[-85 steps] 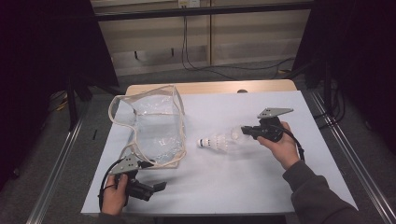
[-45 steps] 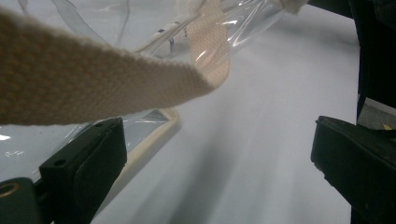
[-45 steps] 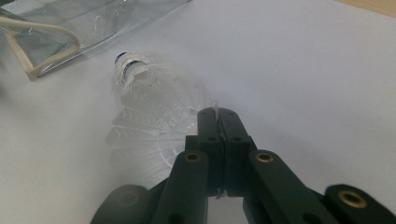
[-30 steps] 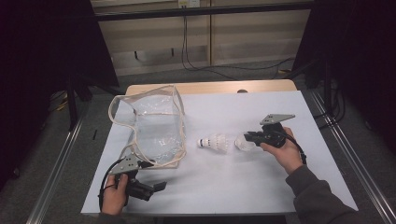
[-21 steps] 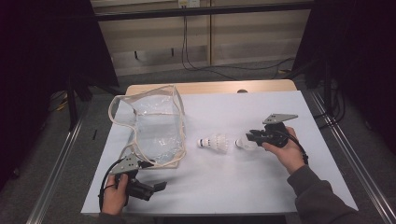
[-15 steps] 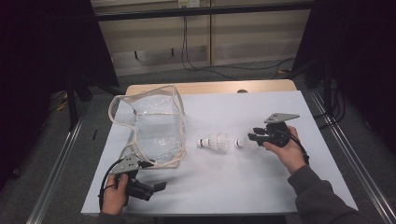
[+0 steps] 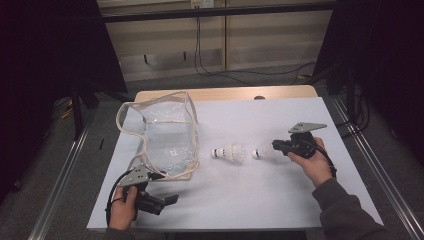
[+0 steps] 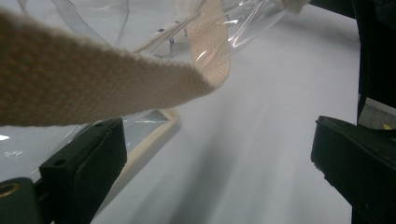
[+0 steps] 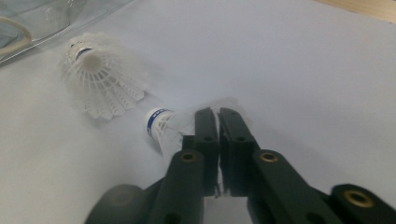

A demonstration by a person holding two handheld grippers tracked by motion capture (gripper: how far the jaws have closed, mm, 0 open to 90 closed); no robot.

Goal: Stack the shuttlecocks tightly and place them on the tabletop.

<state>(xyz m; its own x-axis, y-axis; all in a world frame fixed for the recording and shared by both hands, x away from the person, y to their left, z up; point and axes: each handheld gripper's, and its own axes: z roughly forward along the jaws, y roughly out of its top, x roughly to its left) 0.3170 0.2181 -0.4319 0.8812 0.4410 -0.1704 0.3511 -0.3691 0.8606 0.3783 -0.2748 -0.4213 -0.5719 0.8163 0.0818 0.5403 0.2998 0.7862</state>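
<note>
Pinching 1 shuttlecock's [image 9: 161, 128] skirt, right gripper [image 9: 215, 116] jaws closed.

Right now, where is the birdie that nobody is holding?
In the high view, the loose shuttlecock lies mid-table, between the clear bag on its left and the pinched shuttlecock on its right.

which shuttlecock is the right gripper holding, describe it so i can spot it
On the white table sheet, right of the clear plastic bag with beige webbing trim, two white shuttlecocks lie in a row. It is the right-hand white feathered shuttlecock, the one farther from the bag. Unlike the free shuttlecock, its skirt is pinched in the right gripper.
</note>
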